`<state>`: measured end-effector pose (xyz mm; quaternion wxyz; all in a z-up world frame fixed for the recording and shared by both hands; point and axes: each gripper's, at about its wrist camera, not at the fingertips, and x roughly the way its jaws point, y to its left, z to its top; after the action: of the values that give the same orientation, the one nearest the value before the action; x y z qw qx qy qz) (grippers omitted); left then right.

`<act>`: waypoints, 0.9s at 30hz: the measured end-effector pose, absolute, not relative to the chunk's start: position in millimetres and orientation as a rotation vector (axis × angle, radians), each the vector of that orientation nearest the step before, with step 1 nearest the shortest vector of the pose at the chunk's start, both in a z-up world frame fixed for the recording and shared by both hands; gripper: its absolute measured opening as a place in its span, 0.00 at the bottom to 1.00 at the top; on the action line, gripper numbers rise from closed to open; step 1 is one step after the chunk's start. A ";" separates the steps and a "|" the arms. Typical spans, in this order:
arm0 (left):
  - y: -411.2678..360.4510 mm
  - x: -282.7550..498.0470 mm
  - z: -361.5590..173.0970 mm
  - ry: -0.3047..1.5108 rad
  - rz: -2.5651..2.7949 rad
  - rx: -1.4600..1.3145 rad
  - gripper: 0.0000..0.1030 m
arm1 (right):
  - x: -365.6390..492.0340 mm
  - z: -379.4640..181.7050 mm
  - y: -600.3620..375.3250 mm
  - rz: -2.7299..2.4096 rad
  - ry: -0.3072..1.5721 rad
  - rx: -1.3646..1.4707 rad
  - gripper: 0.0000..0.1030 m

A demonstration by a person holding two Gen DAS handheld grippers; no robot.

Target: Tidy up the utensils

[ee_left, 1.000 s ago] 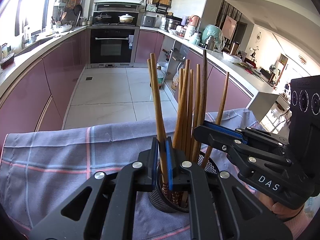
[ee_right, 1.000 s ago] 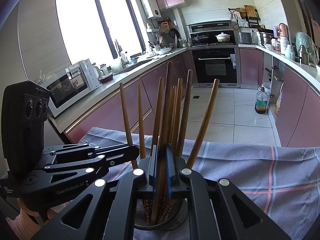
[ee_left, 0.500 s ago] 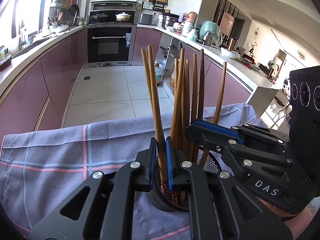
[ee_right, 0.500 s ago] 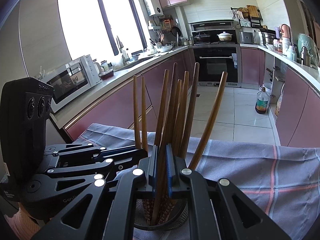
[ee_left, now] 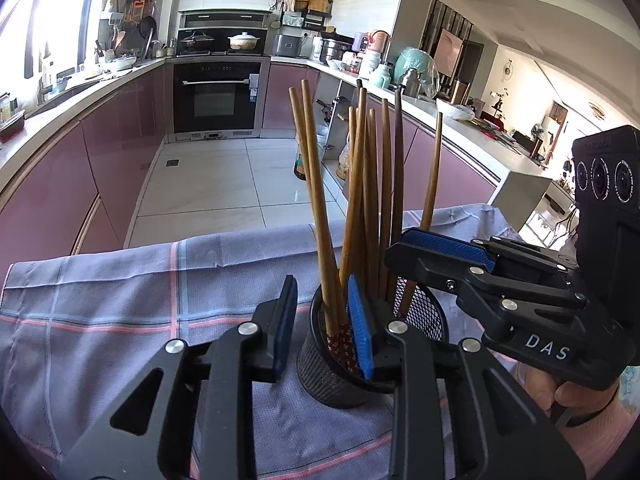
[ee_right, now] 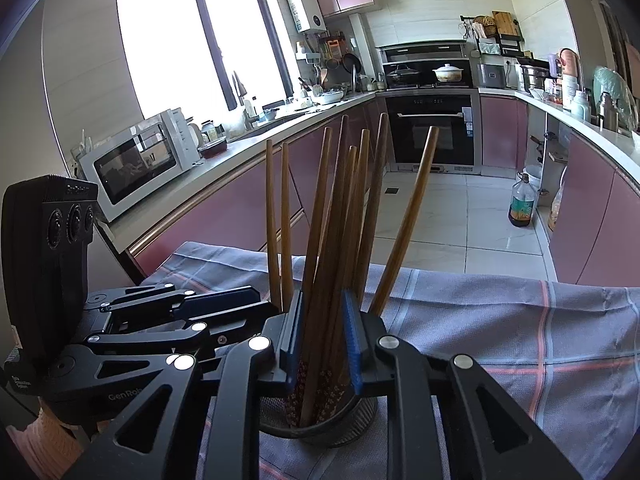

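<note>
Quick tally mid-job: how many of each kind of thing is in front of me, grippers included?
wooden chopsticks: 8, all standing in the holder
black mesh holder: 1
checked cloth: 1
grippers: 2, left gripper and right gripper
total: 12

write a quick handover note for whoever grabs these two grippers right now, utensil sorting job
Left gripper: open, its fingers straddle a pair of chopsticks standing in the black mesh holder; nothing gripped.
Right gripper: open, fingers loosely either side of the main chopstick bundle in the same holder; no grip visible.
Things: every chopstick in view stands in the holder, which sits on the plaid cloth.
Done: chopsticks look delivered into the holder.
Left: probably lift both grippers straight up and clear without tipping it; check for utensils out of view.
</note>
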<state>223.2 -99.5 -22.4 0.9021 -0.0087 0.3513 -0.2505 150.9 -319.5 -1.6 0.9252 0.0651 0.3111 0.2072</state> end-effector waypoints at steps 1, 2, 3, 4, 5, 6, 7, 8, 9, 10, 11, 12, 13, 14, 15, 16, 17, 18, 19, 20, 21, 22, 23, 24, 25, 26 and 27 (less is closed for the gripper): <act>-97.9 221.0 -22.5 0.722 -0.517 -0.021 0.32 | 148.7 -1.4 -319.5 0.427 0.636 0.135 0.19; -96.8 218.6 -22.6 0.717 -0.512 -0.023 0.36 | 146.5 -1.1 -319.6 0.430 0.633 0.136 0.20; -96.0 215.8 -22.6 0.710 -0.503 -0.020 0.37 | 143.9 -0.8 -318.6 0.431 0.629 0.133 0.24; -95.4 212.7 -22.3 0.702 -0.497 -0.015 0.41 | 141.0 -0.5 -317.8 0.430 0.623 0.129 0.29; -94.7 208.7 -21.9 0.691 -0.487 -0.010 0.44 | 138.2 -0.7 -316.7 0.426 0.616 0.125 0.30; -93.6 204.5 -21.4 0.680 -0.480 -0.008 0.46 | 135.2 -0.6 -316.5 0.423 0.612 0.120 0.32; -91.8 200.1 -20.8 0.667 -0.471 -0.007 0.51 | 132.1 -0.6 -317.0 0.421 0.609 0.119 0.34; -89.7 195.7 -19.8 0.654 -0.462 -0.007 0.56 | 128.8 -0.5 -317.9 0.417 0.605 0.121 0.35; -86.9 190.1 -19.7 0.643 -0.456 -0.011 0.59 | 125.6 -0.3 -318.3 0.413 0.601 0.121 0.35; -84.2 185.4 -18.9 0.631 -0.450 -0.015 0.62 | 121.6 -0.1 -318.7 0.407 0.596 0.116 0.38; -80.5 180.3 -18.3 0.619 -0.438 -0.021 0.69 | 117.9 0.5 -318.9 0.402 0.590 0.111 0.41; -77.3 175.4 -18.0 0.607 -0.427 -0.023 0.72 | 112.8 1.1 -319.4 0.392 0.579 0.103 0.48; -75.3 170.4 -17.7 0.598 -0.419 -0.024 0.75 | 107.5 1.6 -319.2 0.383 0.563 0.095 0.53; -72.5 164.9 -17.3 0.586 -0.400 -0.019 0.80 | 102.0 2.0 -318.8 0.377 0.547 0.084 0.55; -70.0 159.7 -16.3 0.572 -0.383 -0.014 0.82 | 97.8 2.1 -318.6 0.373 0.537 0.077 0.62; -67.1 153.4 -15.7 0.555 -0.368 -0.010 0.88 | 92.9 2.7 -318.7 0.365 0.521 0.069 0.68; -63.7 146.7 -14.7 0.535 -0.346 -0.011 0.94 | 87.3 2.4 -318.2 0.358 0.505 0.062 0.70; -59.9 139.8 -13.4 0.513 -0.324 -0.013 0.95 | 81.2 1.8 -318.0 0.349 0.487 0.057 0.77; -56.6 132.6 -12.7 0.494 -0.311 -0.014 0.95 | 75.6 1.4 -318.8 0.340 0.470 0.053 0.87; -53.9 125.9 -11.6 0.480 -0.300 -0.015 0.95 | 69.4 0.8 -319.0 0.330 0.448 0.052 0.90; -51.5 119.7 -11.6 0.466 -0.287 -0.016 0.94 | 63.5 -0.1 -320.0 0.320 0.426 0.053 0.92; -49.0 112.2 -12.3 0.448 -0.271 -0.013 0.95 | 56.9 -1.2 -320.2 0.310 0.406 0.050 0.93; -46.6 106.3 -12.7 0.438 -0.255 -0.008 0.95 | 51.1 -2.1 -320.5 0.304 0.386 0.049 0.93; -44.2 99.6 -13.0 0.429 -0.241 -0.003 0.94 | 45.8 -2.8 -321.5 0.297 0.369 0.050 0.93; -42.9 92.8 -12.7 0.412 -0.229 0.002 0.95 | 40.3 -3.4 -321.4 0.282 0.348 0.055 0.93; -40.9 85.2 -12.6 0.394 -0.213 0.006 0.95 | 34.3 -3.9 -322.1 0.276 0.330 0.060 0.93; -38.5 79.6 -11.4 0.379 -0.200 0.007 0.95 | 28.8 -4.6 -322.9 0.270 0.313 0.065 0.93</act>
<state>79.6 -38.5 -11.4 0.9771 0.0036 0.1883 -0.0991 28.8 -322.9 -4.6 0.9782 0.0325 0.1556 0.1338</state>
